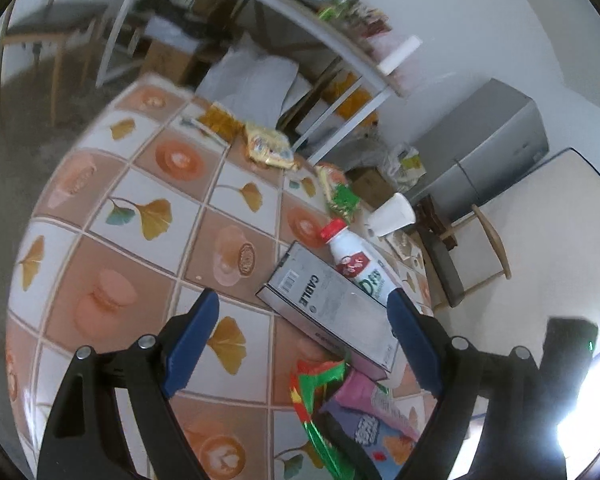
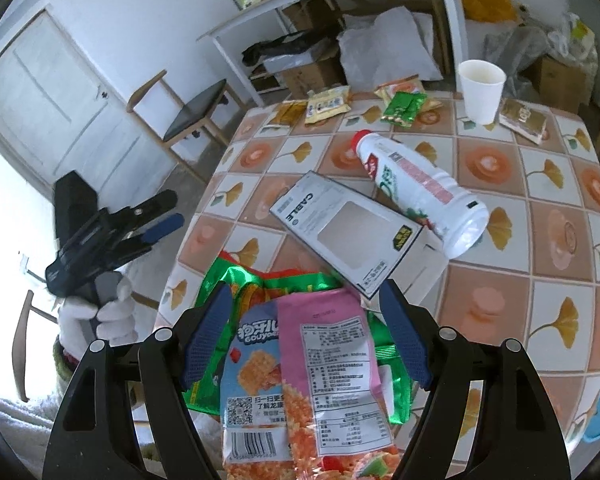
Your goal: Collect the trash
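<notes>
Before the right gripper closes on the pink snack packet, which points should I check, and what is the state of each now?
1. Right gripper jaws open: ok.
2. Pink snack packet between the jaws: ok.
3. Only one packet in the gap: not ok, the blue packet lies there too.
4. Cable box clear of the jaws: cannot tell, its corner is near.
5. Left gripper out of the way: ok, off the table edge.

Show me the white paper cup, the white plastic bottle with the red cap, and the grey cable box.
white paper cup (image 2: 480, 94), right wrist view, side wall
white plastic bottle (image 2: 418, 184), right wrist view, label
grey cable box (image 1: 332, 300), left wrist view, top face
</notes>
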The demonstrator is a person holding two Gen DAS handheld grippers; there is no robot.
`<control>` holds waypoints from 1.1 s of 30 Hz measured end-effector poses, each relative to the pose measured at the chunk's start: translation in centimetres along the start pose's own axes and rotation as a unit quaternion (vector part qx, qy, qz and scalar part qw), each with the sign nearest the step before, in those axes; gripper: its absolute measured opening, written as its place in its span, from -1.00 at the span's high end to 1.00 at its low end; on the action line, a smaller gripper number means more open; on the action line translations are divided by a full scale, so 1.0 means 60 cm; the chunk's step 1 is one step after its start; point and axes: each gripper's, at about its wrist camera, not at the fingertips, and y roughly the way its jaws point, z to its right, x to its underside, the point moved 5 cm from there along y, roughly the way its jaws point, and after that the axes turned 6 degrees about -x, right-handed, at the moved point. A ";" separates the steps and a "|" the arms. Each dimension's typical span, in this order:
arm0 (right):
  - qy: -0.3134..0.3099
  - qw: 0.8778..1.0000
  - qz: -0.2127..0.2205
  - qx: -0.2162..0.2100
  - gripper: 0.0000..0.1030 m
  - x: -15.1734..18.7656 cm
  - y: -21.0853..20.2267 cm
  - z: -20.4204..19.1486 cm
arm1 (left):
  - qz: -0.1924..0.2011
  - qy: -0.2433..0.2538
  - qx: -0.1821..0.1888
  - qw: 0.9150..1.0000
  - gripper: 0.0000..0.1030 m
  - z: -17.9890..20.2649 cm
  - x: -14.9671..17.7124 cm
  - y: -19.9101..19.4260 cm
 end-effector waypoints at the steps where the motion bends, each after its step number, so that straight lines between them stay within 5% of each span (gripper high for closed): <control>1: 0.001 1.000 0.004 0.002 -0.41 -0.001 -0.004 0.002 | -0.012 -0.003 0.004 1.000 -0.62 -0.001 -0.006 0.010; 10: 0.004 0.998 0.025 0.049 -0.41 -0.029 -0.025 0.061 | -0.133 -0.032 0.043 0.990 -0.60 0.013 -0.007 0.079; 16: -0.021 0.999 0.015 0.036 -0.41 -0.072 0.003 0.075 | -0.202 -0.057 0.060 0.976 -0.60 0.032 0.005 0.119; 25: -0.068 0.997 -0.040 -0.005 -0.41 -0.087 0.083 0.055 | -0.261 -0.100 0.051 0.959 -0.60 0.022 0.014 0.188; 33: -0.075 0.993 -0.079 0.034 -0.41 -0.096 0.143 0.076 | -0.266 -0.117 0.051 0.956 -0.60 0.026 0.006 0.220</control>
